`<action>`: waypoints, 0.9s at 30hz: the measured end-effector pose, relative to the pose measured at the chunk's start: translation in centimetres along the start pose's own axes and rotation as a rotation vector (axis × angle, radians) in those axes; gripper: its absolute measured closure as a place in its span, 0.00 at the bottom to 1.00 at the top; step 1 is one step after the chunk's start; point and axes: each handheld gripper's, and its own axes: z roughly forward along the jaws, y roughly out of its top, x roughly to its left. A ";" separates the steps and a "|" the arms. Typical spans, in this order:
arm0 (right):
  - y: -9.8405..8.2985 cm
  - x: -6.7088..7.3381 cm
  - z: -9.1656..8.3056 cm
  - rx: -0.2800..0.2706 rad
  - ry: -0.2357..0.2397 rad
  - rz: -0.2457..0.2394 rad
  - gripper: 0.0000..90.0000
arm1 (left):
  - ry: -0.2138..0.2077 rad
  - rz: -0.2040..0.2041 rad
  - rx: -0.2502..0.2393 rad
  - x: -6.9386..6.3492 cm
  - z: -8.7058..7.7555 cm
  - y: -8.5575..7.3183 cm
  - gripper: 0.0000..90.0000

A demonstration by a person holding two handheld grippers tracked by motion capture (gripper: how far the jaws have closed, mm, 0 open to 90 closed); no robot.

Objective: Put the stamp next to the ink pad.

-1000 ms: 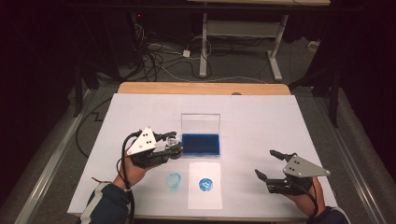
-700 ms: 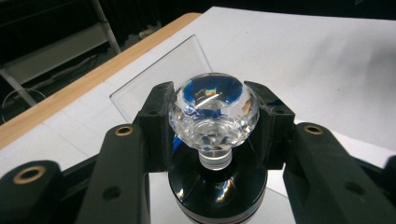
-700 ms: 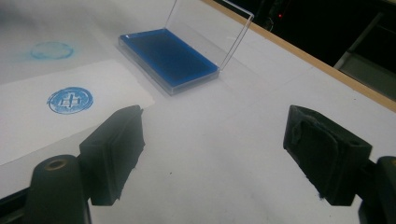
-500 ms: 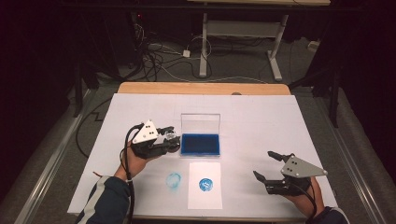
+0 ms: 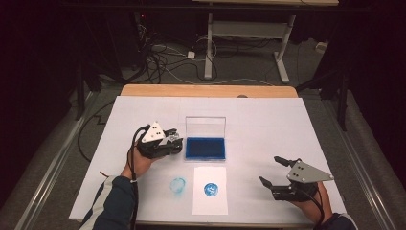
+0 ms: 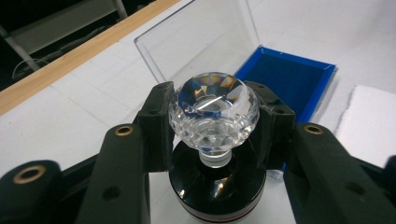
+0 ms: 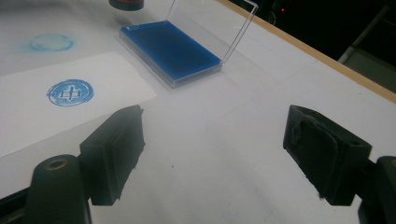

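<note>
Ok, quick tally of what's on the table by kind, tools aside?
Stamps: 1, the crystal-topped stamp held in the left tool
Ink pads: 1, the blue ink pad with its clear lid open
Paper sheets: 1, the paper sheet
Blue stamp marks: 2, the round mark on the sheet, the smudged mark on the table cover
Total: 5

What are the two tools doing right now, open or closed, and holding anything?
Left tool: closed on the stamp, gripping its clear faceted knob, beside the blue ink pad.
Right tool: open, holding nothing, above the white table.
</note>
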 end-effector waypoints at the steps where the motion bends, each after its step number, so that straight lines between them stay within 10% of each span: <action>1: 0.0 0.0 0.0 0.001 0.002 -0.001 0.23 | 0.002 0.000 0.006 0.1 0.1 -0.1 0.60; 27: -0.1 0.2 0.3 0.023 0.019 -0.014 0.23 | 0.002 -0.018 0.068 0.1 1.9 -1.5 0.60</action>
